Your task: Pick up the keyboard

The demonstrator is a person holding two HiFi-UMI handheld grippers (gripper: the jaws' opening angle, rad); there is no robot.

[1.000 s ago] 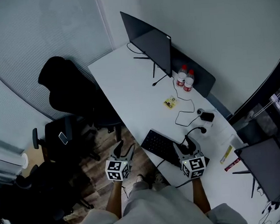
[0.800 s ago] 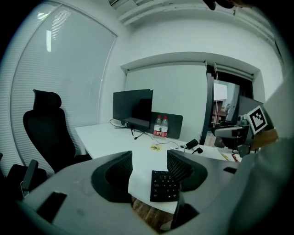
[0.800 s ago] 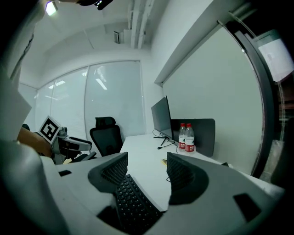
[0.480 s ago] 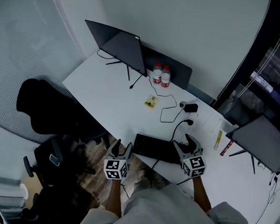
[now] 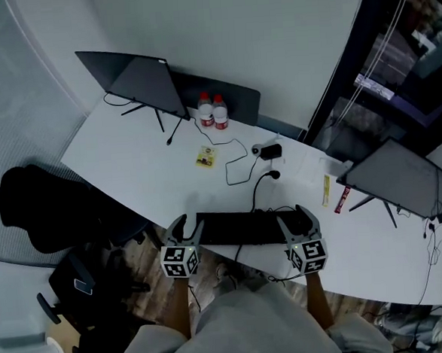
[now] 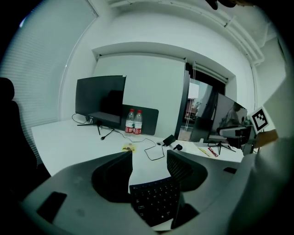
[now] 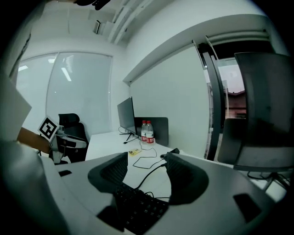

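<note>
A black keyboard [image 5: 240,228] lies along the near edge of the white desk [image 5: 130,171]. My left gripper [image 5: 188,228] is at its left end and my right gripper [image 5: 296,218] at its right end. In the left gripper view the left gripper [image 6: 149,163] is open, with the keyboard's end [image 6: 154,199] low between the jaws. The right gripper [image 7: 146,167] is also open in the right gripper view. The keyboard [image 7: 138,209] and its cable sit between and below those jaws. I cannot tell whether any jaw touches the keyboard.
A dark monitor [image 5: 135,80] stands at the back left, with two bottles [image 5: 212,112] beside it. A yellow card [image 5: 205,158], a looped cable and a charger [image 5: 271,152] lie mid-desk. A second monitor [image 5: 395,179] stands at the right. A black chair [image 5: 42,207] is at the left.
The head view has swung, so the keyboard now runs straight across. The left gripper has come from over the floor to the keyboard's left end. The right gripper stays at the right end.
</note>
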